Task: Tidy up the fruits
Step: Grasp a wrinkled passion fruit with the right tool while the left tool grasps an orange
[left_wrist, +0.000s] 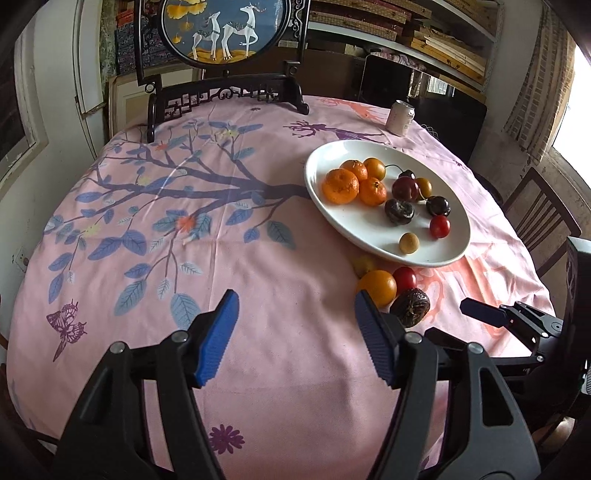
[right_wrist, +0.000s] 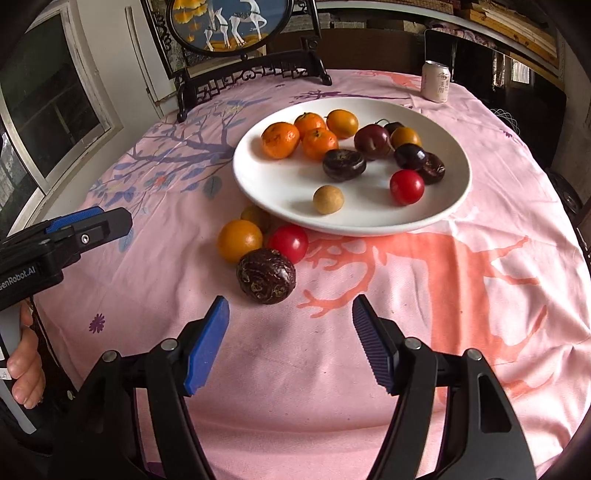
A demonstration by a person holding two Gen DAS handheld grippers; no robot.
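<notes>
A white plate (right_wrist: pixel 258 181) on the pink tablecloth holds several fruits: tangerines (right_wrist: pixel 280 139), plums, dark chestnuts, a red tomato (right_wrist: pixel 406 187) and a tan longan (right_wrist: pixel 328 199). In front of the plate on the cloth lie an orange fruit (right_wrist: pixel 239 240), a red tomato (right_wrist: pixel 288 242), a dark chestnut (right_wrist: pixel 266 276) and a yellow fruit (right_wrist: pixel 255 216) half under the rim. My right gripper (right_wrist: pixel 290 341) is open and empty, just short of the chestnut. My left gripper (left_wrist: pixel 295 338) is open and empty, left of the loose fruits (left_wrist: pixel 376 288). The plate also shows in the left wrist view (left_wrist: pixel 332 218).
A drink can (right_wrist: pixel 436 85) stands at the table's far right. A dark wooden stand with a round deer picture (right_wrist: pixel 225 22) stands at the far edge. A wooden chair (left_wrist: pixel 539 218) is beside the table on the right.
</notes>
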